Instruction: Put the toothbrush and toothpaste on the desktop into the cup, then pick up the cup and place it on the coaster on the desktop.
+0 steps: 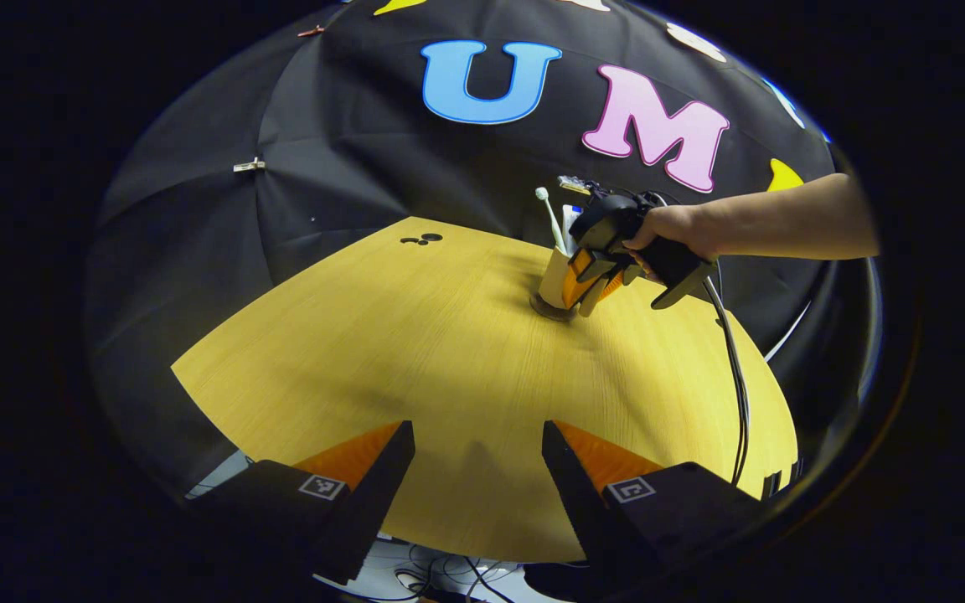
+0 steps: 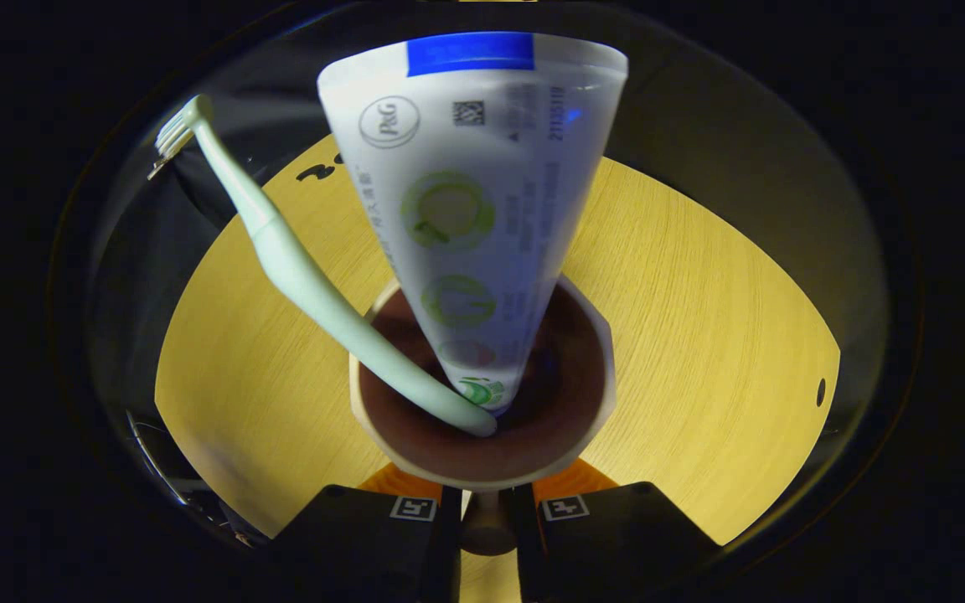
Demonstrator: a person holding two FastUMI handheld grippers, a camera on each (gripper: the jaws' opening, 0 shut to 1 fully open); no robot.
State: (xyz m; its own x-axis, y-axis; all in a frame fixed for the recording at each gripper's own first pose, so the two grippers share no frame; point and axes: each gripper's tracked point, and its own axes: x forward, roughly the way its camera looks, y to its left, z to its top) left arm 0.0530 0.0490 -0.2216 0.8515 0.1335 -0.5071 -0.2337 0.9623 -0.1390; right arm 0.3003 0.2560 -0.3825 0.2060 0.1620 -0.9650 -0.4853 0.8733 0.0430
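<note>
Over the near edge of the yellow wooden desktop point(image 1: 449, 368) hovers the left gripper point(image 1: 478, 469), fingers spread wide, nothing between them, well apart from everything else. Far across the desktop, in the left gripper view, stands the cream cup point(image 1: 553, 280) upright on a dark round coaster point(image 1: 551, 311), with the right gripper point(image 1: 596, 289) pressed against its side and a bare hand point(image 1: 673, 237) around the handle; a cable point(image 1: 734, 368) trails from it towards the near edge. Inside the cup, seen from the right gripper view: the pale green toothbrush point(image 2: 298, 272), leaning to the left with bristles up, and the white toothpaste point(image 2: 470, 193) tube, cap end down, crimped blue end up, touching the brush handle near the brown bottom of the cup point(image 2: 482, 402). Fingers point(image 2: 570, 507) of the right gripper point(image 2: 482, 511) close together at the cup's near wall, apparently clamped around something narrow there; impossible to tell whether a handle or the wall itself.
</note>
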